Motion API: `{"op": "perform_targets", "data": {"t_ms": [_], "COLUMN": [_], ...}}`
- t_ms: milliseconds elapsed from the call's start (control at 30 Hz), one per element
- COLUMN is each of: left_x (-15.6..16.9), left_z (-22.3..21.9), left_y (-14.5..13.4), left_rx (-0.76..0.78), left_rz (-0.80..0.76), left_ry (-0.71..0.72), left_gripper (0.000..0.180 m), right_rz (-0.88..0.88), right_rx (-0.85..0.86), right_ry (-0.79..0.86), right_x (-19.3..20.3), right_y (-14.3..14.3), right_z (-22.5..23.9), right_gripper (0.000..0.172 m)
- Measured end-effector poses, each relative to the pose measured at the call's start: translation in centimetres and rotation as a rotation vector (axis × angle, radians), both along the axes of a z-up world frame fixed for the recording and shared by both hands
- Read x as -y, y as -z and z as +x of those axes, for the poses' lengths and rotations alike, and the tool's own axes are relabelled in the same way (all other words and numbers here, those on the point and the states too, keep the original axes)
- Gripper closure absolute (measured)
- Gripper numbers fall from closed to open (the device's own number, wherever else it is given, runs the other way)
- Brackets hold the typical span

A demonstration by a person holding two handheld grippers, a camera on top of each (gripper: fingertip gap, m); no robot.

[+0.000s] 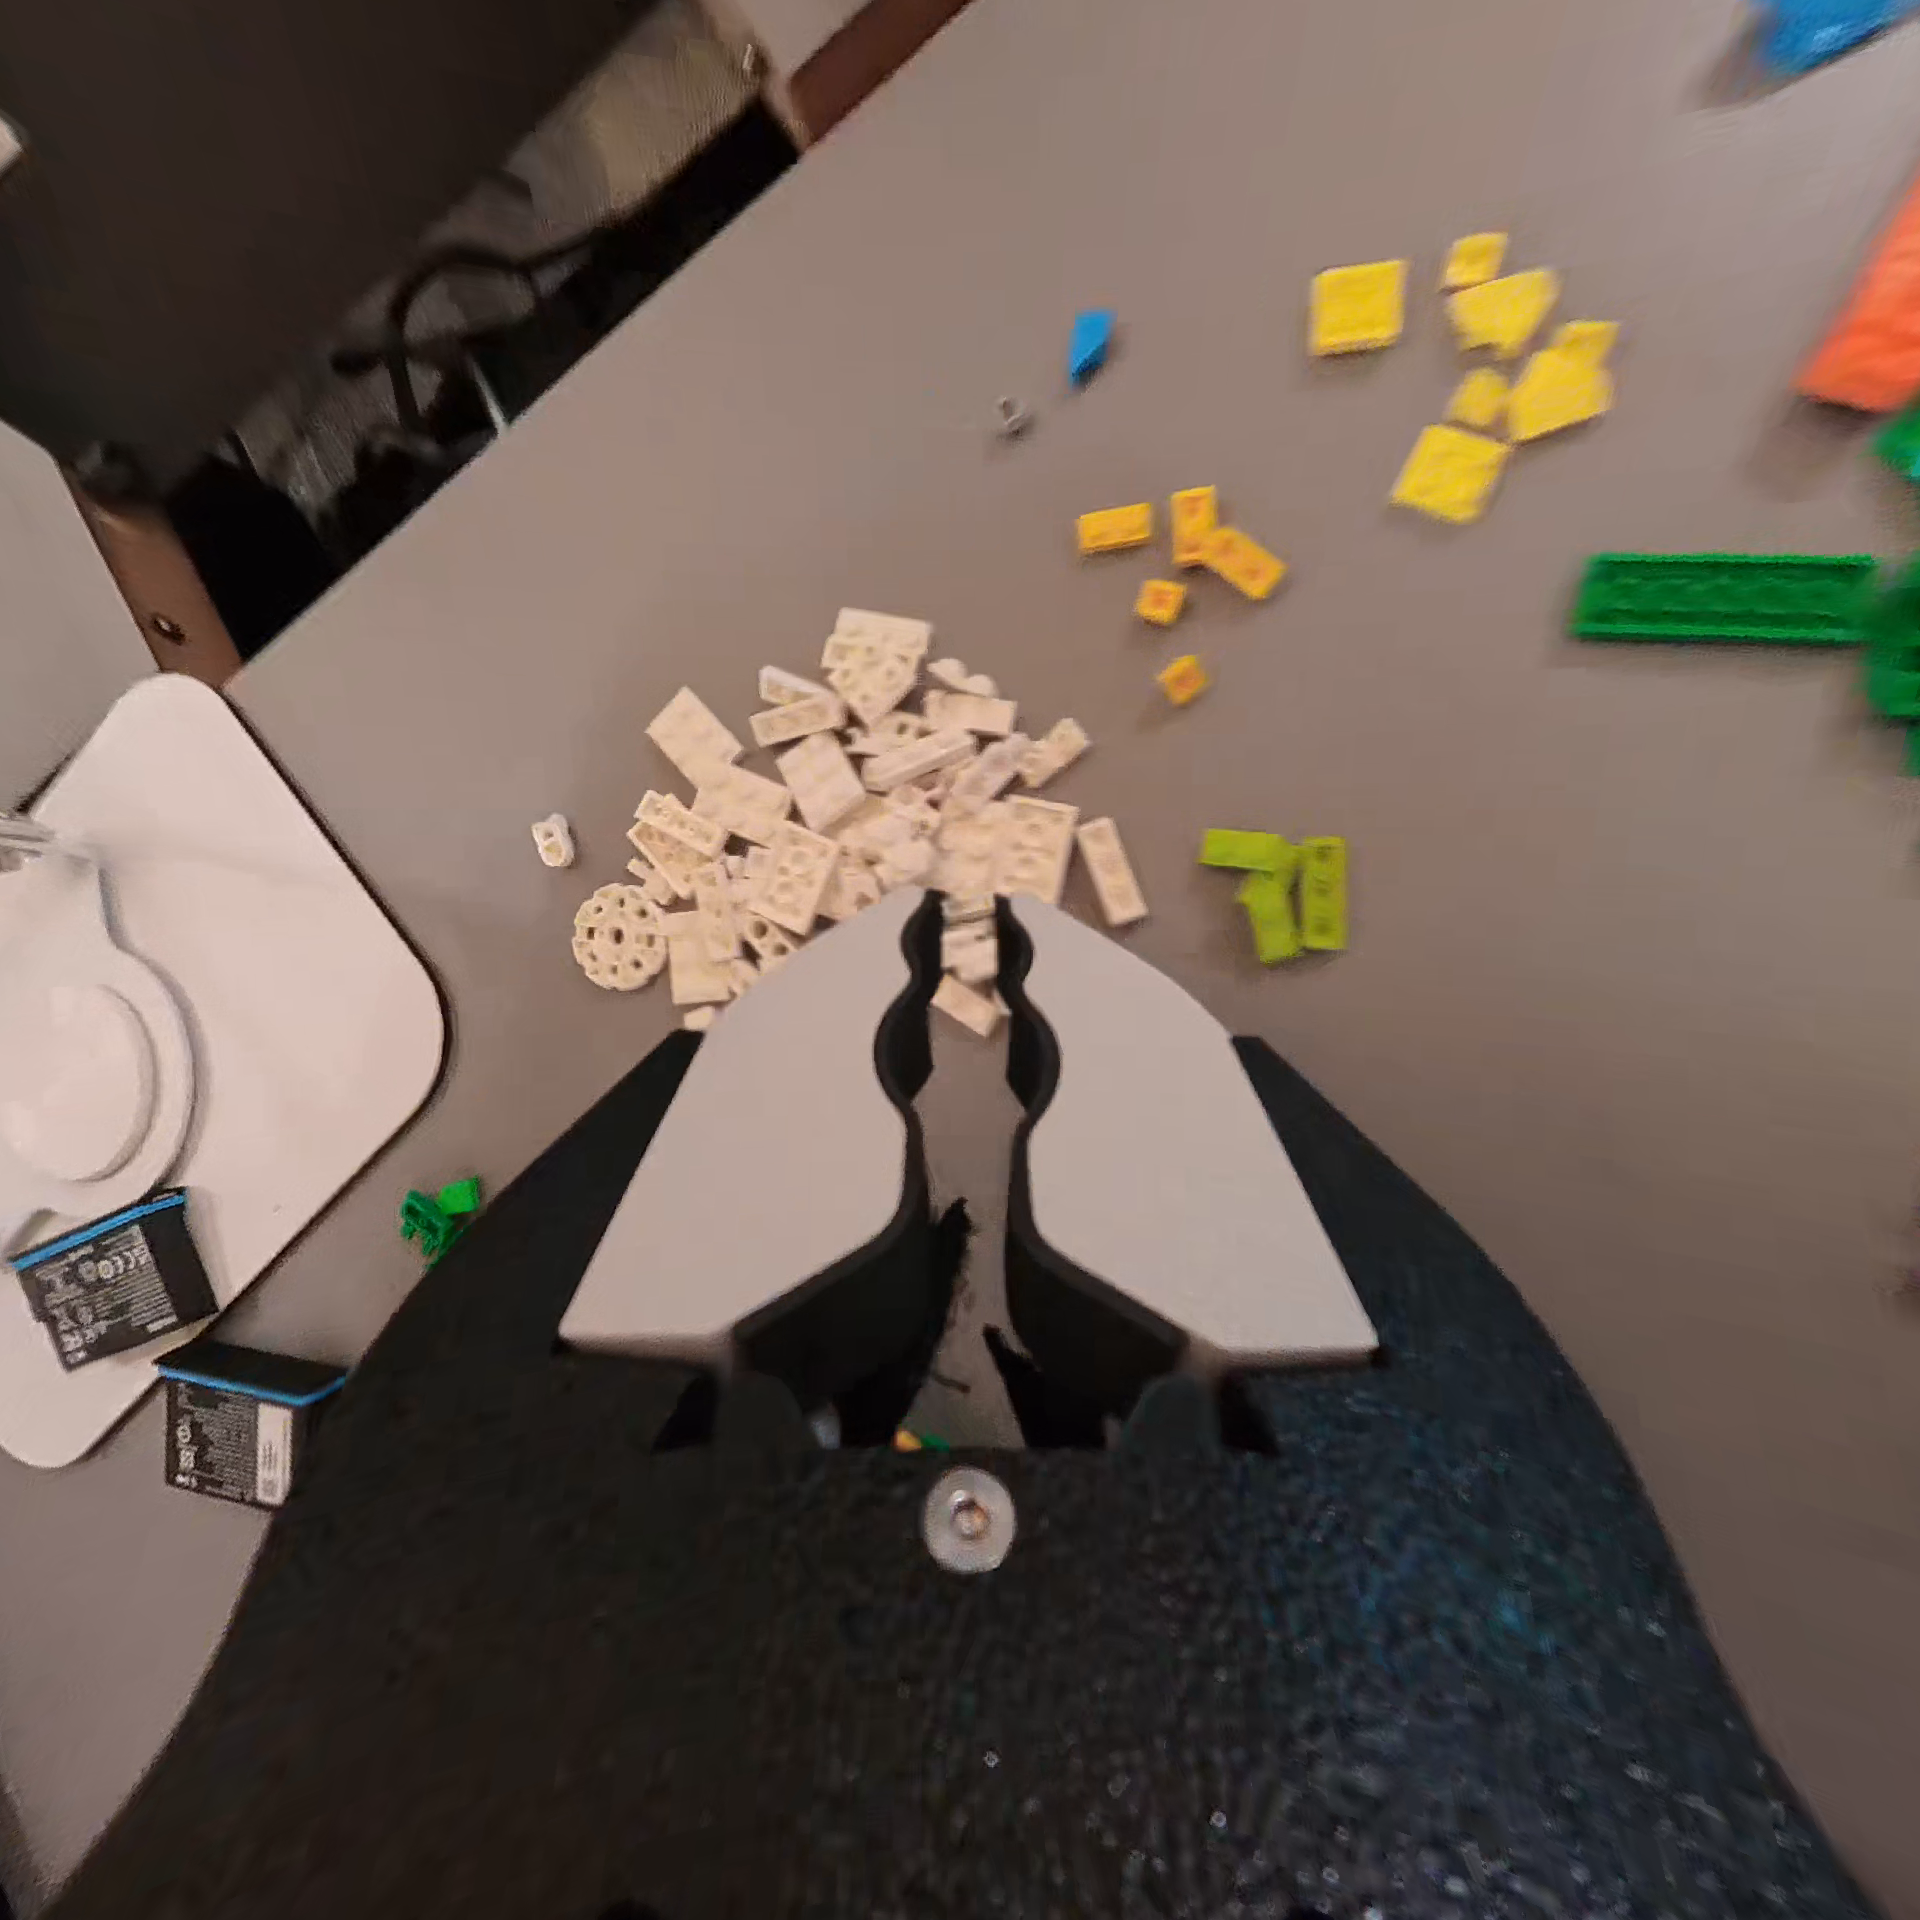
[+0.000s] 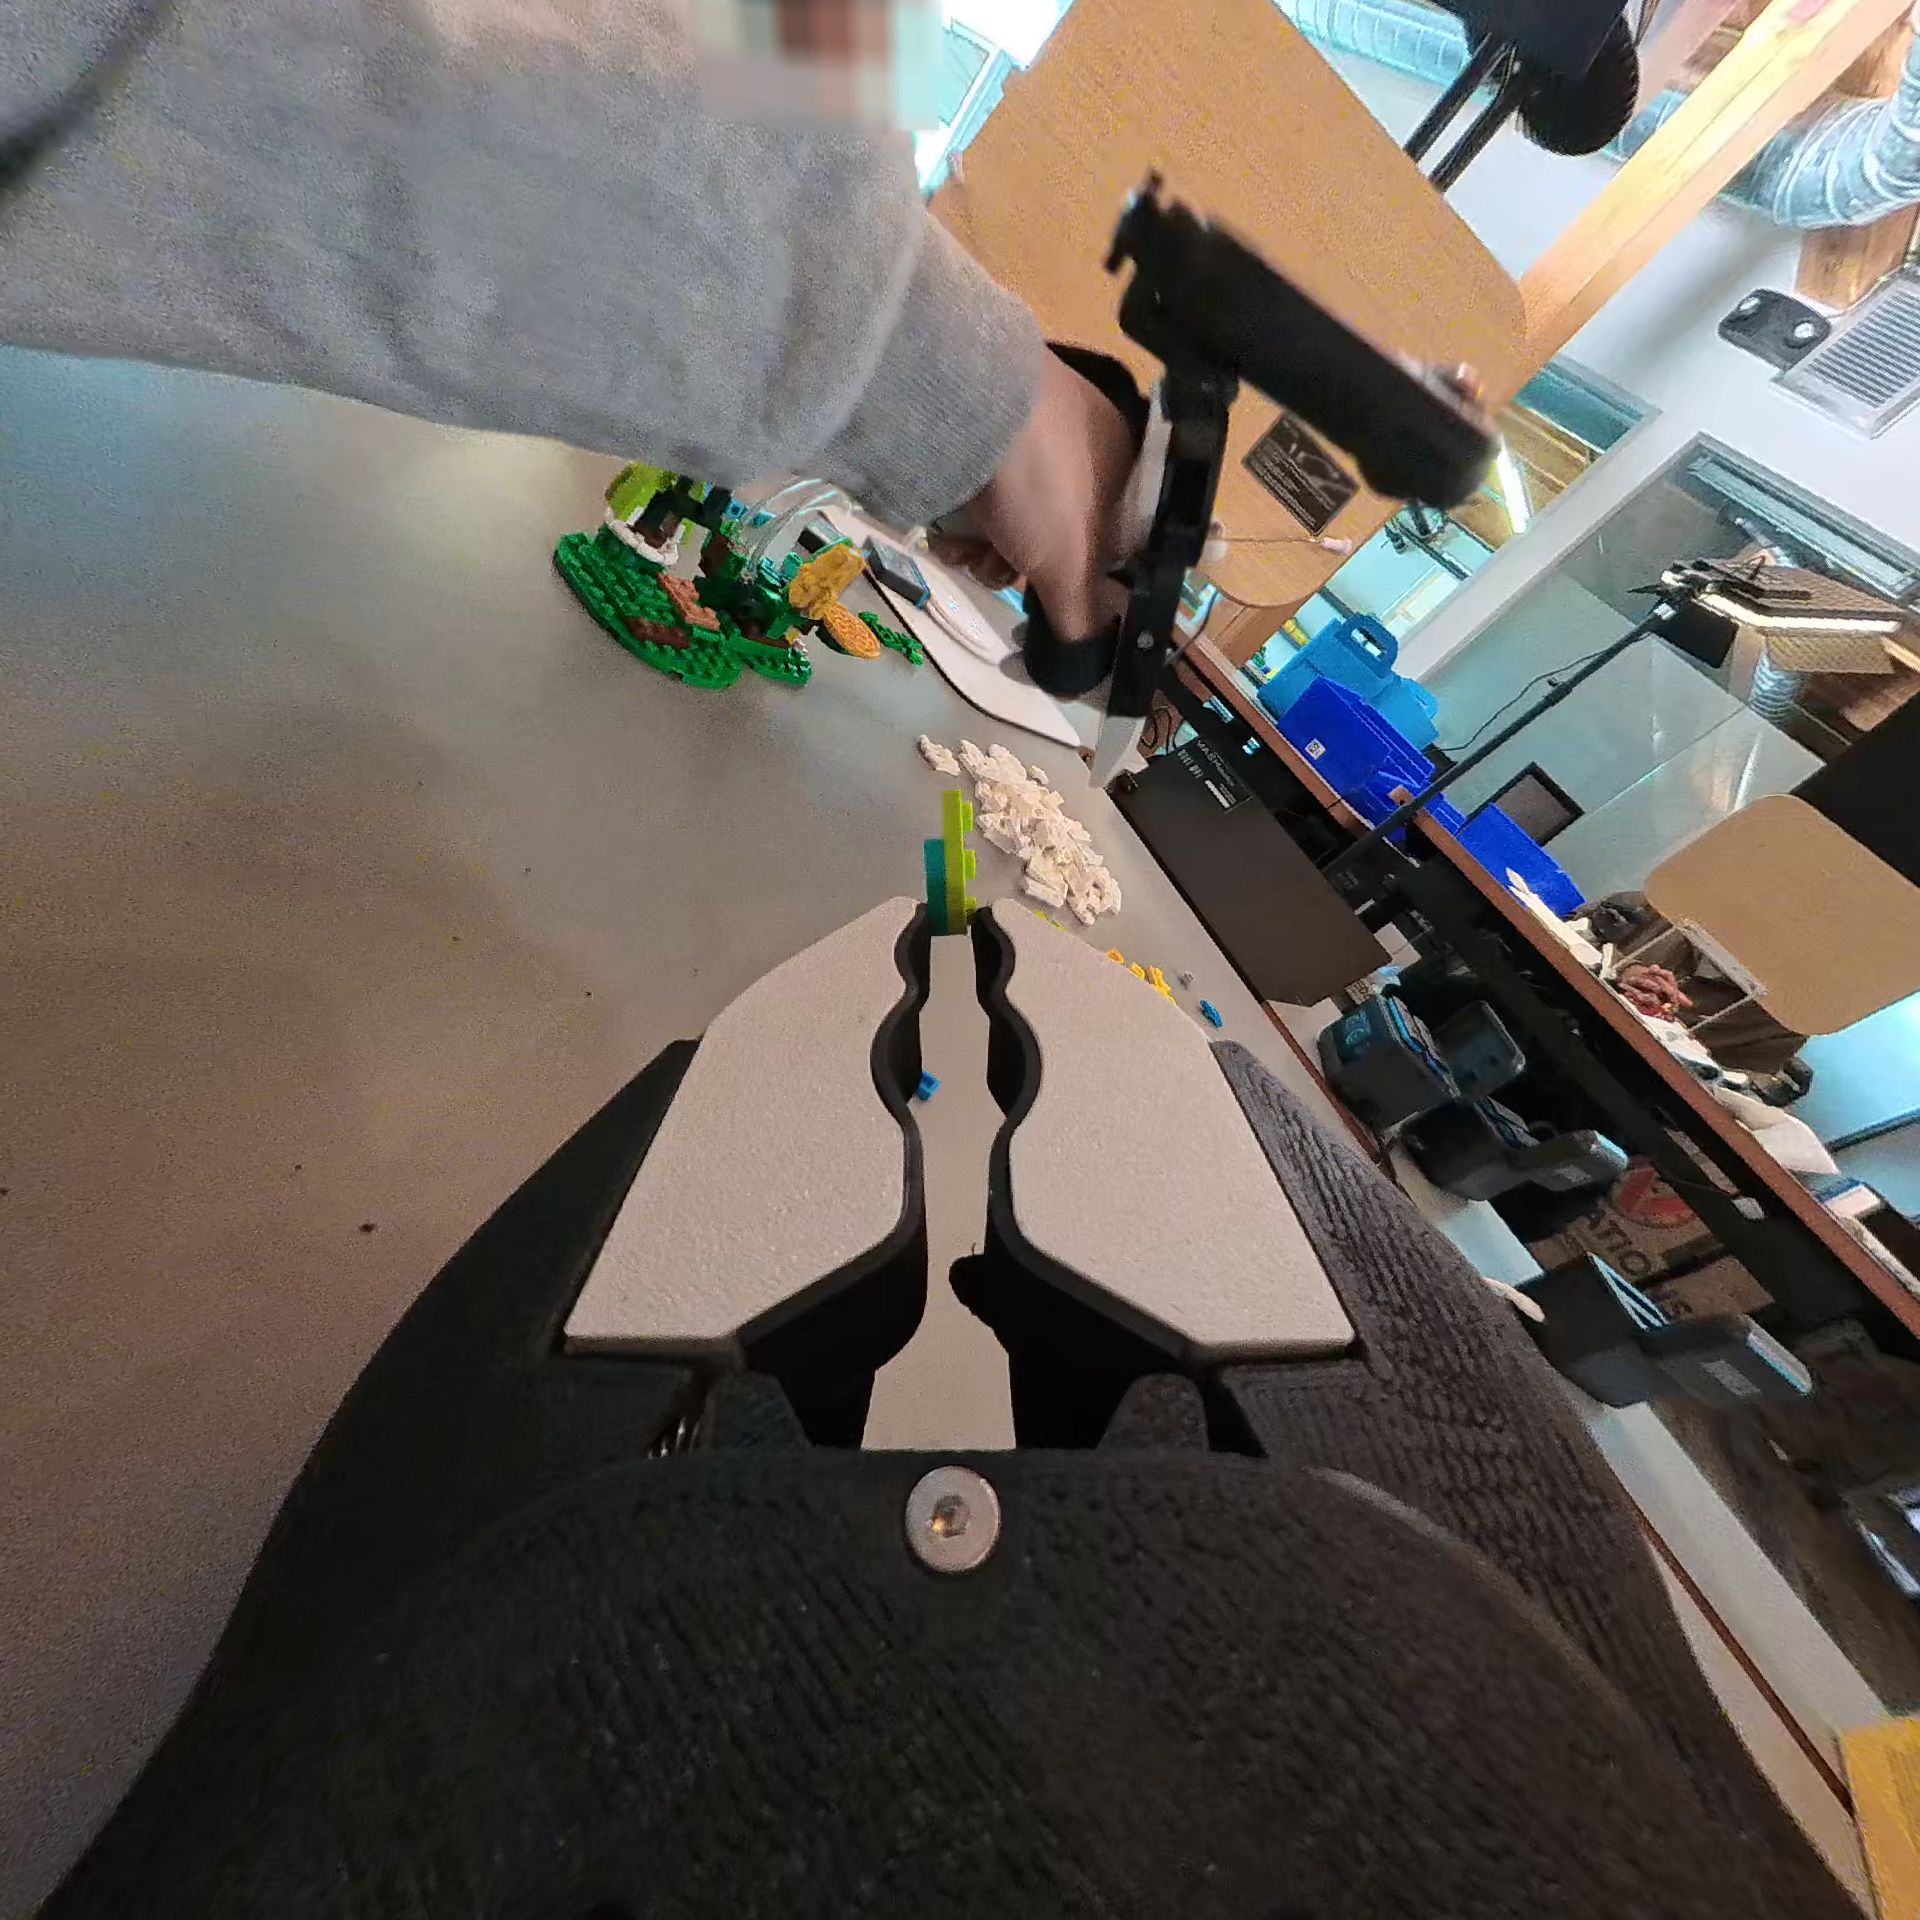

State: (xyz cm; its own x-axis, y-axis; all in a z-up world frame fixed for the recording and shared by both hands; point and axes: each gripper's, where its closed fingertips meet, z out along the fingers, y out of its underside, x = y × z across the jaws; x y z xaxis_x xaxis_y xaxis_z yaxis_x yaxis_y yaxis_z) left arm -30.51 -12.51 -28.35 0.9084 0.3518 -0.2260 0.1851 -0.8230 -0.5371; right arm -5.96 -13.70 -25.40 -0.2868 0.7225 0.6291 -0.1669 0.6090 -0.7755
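While the right gripper (image 2: 948,920) is clamped on a lime-and-teal brick stack (image 2: 951,868) held above the grey table (image 2: 312,935), the left gripper (image 1: 966,914) hovers over the white brick pile (image 1: 862,800), jaws narrowly apart; whether it pinches a white piece, cannot tell. Only the stack's bottom edge is pinched, so a bump could probably twist it loose.

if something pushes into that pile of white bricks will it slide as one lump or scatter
Probably scatter. The white brick pile is many small loose pieces heaped at odd angles, not joined, so a push would likely spread them across the smooth grey table. The round holed piece lies flat, so it should slide rather than roll. Each piece looks rigid and light.
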Motion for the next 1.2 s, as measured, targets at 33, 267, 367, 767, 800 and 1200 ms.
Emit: {"op": "perform_targets", "data": {"t_ms": [33, 267, 367, 767, 800, 1200], "left_x": [0.0, 0.3, 0.3, 0.7, 0.7, -0.6], "left_z": [-0.9, -3.5, -4.2, -3.8, -3.4, 23.1], "left_y": [0.6, 1.8, 0.9, 0.6, 0.4, -6.8], "left_rx": [0.019, 0.168, 0.188, 0.274, 0.273, 0.404], "left_rz": [-0.019, -0.015, 0.030, 0.022, 0.023, 0.680], "left_ry": [-0.026, -0.145, -0.189, -0.182, -0.168, 0.529], "left_gripper": [0.162, 0.130, 0.126, 0.110, 0.110, 0.141], "right_rz": [0.006, 0.020, 0.023, 0.053, 0.051, -0.231], "right_rx": [0.003, 0.015, 0.019, 0.015, 0.013, -0.063], "right_ry": [-0.001, -0.008, -0.011, -0.012, -0.009, 0.087], "right_x": [0.0, 0.1, 0.2, 0.4, 0.4, -2.5], "right_y": [0.1, 0.3, 0.4, 0.7, 0.6, -2.6], "right_z": [0.0, 0.0, 0.0, 0.0, 0.0, -0.2], "right_gripper": [0.165, 0.165, 0.165, 0.165, 0.165, 0.166]}}
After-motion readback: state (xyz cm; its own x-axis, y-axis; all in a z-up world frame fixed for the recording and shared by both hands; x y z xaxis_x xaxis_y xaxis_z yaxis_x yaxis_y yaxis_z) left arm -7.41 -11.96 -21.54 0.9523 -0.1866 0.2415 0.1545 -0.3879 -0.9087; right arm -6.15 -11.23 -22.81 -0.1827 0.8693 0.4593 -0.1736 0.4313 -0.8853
